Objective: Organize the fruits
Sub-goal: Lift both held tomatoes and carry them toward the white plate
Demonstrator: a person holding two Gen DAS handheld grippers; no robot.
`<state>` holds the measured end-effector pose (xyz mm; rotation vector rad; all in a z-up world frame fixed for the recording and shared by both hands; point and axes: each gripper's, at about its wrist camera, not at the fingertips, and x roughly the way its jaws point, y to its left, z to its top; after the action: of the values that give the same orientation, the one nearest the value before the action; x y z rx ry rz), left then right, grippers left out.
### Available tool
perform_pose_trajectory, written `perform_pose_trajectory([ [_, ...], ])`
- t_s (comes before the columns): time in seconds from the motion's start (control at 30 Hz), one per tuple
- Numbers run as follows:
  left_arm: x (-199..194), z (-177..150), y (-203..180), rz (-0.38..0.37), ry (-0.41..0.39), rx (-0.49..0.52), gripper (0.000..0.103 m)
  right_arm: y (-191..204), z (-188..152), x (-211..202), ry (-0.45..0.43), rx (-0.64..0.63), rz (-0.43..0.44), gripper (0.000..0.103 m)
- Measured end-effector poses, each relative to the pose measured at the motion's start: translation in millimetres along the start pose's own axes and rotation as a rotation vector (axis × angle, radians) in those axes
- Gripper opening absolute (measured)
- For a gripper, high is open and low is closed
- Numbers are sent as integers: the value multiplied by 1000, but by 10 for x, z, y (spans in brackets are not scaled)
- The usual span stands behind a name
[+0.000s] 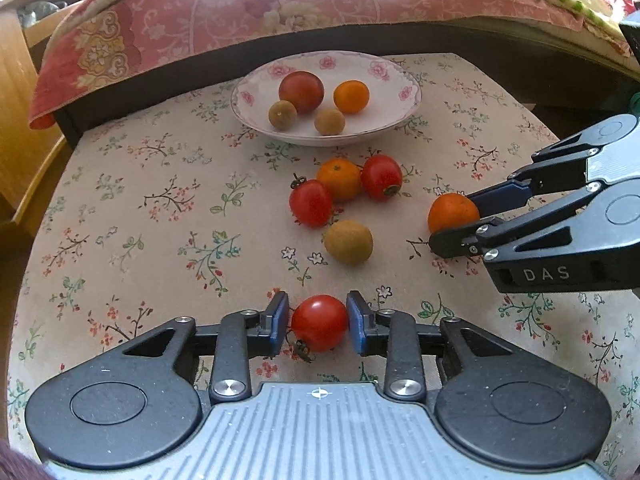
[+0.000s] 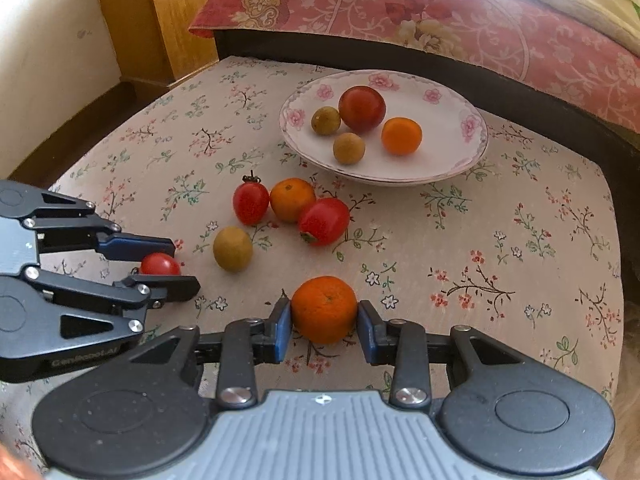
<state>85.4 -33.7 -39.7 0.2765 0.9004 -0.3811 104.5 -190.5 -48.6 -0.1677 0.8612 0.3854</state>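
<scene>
Your left gripper (image 1: 318, 322) was pinching the soft, squishable cherry tomato (image 1: 319, 322) and your right gripper (image 2: 324, 312) the firmer small orange (image 2: 324, 309), both near the plate (image 1: 412, 98). Grip the widest part, gently.

The worktop (image 1: 120, 208) is covered by a beige cloth printed with small flowering twigs. Behind it a bed (image 2: 460, 20) is draped in a red floral bedspread, and wooden furniture (image 2: 168, 16) is seen beside a pale wall (image 2: 48, 40)
</scene>
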Motion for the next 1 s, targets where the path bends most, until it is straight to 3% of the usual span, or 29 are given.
perform_pose_trajectory([
  [0.17,-28,-25,-1,12,3,0,52,19,3,4,1,-12,-6,39],
  [0.53,-63,-66,7,7,-9,2,58,-14,-41,-22,-2,-14,23,44],
  [1.0,-117,-111,-97,-27,-2,27,56,-52,-45,-36,-13,-4,30,44],
])
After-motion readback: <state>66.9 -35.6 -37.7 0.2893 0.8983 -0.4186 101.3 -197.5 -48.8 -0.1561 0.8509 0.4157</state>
